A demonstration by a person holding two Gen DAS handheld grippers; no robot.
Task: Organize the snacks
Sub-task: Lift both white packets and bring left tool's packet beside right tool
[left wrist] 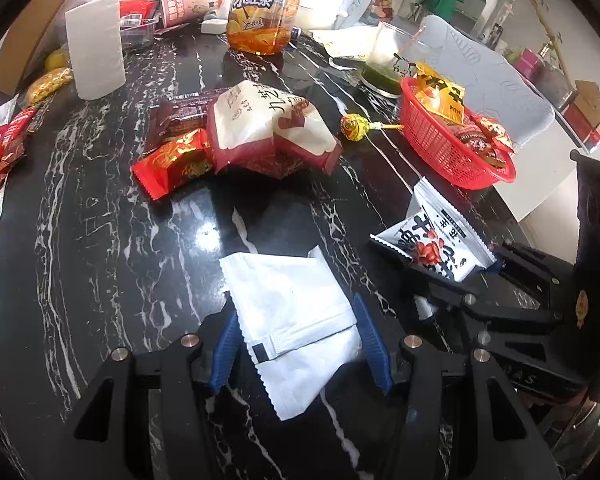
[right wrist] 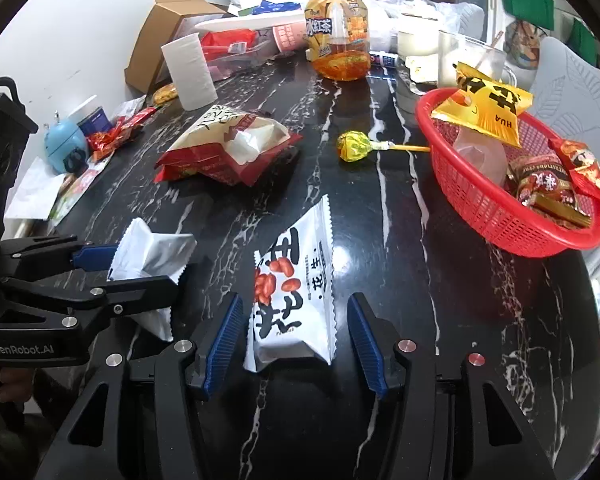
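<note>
My left gripper is shut on a plain white packet, its blue pads pressing both sides just above the black marble table. In the right wrist view the left gripper shows at the left with the crumpled white packet in it. A white peanut packet lies flat on the table between the pads of my open right gripper, with a gap on each side. The right gripper and peanut packet also appear in the left wrist view. A red basket holding several snacks stands to the right.
A lollipop lies left of the basket. A big red-and-white bag, a red-gold packet and a brown packet sit mid-table. At the back stand a tea bottle, a paper roll and a cardboard box.
</note>
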